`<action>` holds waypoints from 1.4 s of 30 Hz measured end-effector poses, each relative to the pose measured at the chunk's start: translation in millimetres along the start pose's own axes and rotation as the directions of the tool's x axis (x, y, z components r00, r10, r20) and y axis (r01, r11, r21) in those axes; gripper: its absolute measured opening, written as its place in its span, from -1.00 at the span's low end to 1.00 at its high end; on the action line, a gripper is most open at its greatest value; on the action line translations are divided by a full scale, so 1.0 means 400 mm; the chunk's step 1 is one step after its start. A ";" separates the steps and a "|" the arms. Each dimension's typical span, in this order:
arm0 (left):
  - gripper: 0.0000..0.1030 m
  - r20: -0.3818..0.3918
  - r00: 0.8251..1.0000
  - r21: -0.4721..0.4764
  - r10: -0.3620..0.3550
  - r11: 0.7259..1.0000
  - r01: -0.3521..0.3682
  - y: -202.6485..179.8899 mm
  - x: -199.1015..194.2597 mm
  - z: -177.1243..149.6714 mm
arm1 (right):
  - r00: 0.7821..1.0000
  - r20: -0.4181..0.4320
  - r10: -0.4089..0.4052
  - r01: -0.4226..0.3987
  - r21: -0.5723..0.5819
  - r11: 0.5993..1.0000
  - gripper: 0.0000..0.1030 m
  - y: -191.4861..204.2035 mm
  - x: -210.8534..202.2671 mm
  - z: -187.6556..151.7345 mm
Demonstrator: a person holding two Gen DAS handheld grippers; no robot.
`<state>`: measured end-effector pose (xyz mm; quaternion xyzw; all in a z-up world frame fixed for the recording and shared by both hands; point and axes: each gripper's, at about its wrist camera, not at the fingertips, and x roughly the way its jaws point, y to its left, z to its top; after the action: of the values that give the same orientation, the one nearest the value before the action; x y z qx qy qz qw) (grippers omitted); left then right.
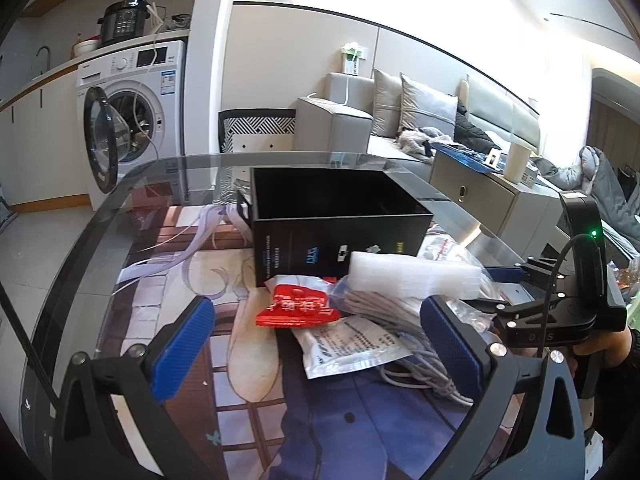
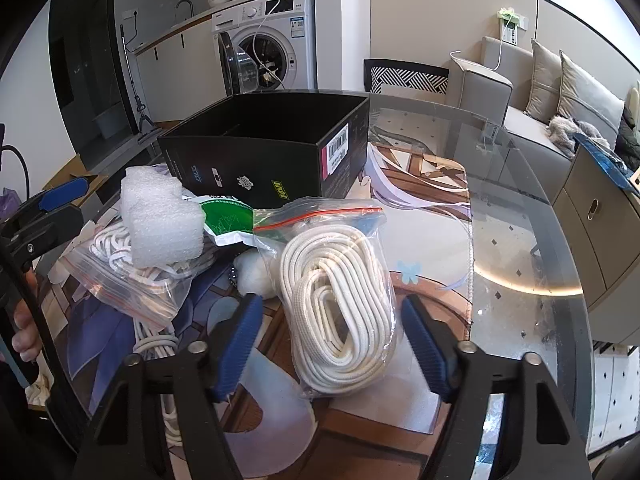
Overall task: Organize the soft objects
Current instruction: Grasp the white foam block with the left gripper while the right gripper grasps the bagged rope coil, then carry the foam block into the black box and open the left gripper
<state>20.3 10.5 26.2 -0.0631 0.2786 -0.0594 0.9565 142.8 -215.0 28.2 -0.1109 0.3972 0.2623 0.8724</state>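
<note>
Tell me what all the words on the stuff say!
Nothing reads clearly.
Black box: logos and barcode sticker, too blurred.
Red packet: white Chinese characters, upside down, unreadable.
White pouch: print too small.
Washing machine: stickers too small.

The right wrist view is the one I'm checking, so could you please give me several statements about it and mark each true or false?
1. The right gripper is open, its fingers either side of the zip bag of white cord. True.
2. The black box has a lid on. False: it is open on top.
3. The white foam block rests on a pile of bagged items. True.
4. The washing machine door is shut. False: it stands open.
5. The zip bag of white cord lies inside the black box. False: it lies on the table in front of it.
</note>
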 end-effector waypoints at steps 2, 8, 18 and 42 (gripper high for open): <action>1.00 -0.002 1.000 0.005 -0.008 1.000 0.008 -0.006 0.001 0.003 | 1.000 0.003 0.010 -0.010 0.014 1.000 0.03 -0.001 -0.003 -0.003; 1.00 -0.008 1.000 0.027 -0.023 0.999 0.023 -0.024 0.006 0.013 | 0.999 0.019 0.040 -0.041 0.035 0.999 -0.35 0.001 -0.016 -0.019; 1.00 -0.029 0.998 0.088 -0.061 0.994 0.063 -0.077 0.013 0.044 | 0.995 0.089 0.038 -0.047 0.095 0.994 -0.40 -0.002 -0.079 -0.054; 0.76 -0.166 0.976 0.074 -0.143 0.985 0.157 -0.136 0.115 0.064 | 0.991 0.134 0.022 -0.038 0.117 0.992 -0.40 -0.023 -0.124 -0.057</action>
<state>68.6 -47.5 31.8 -0.0377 0.3461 -0.1481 0.9257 106.0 -250.3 50.2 -0.0350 0.3551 0.2581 0.8978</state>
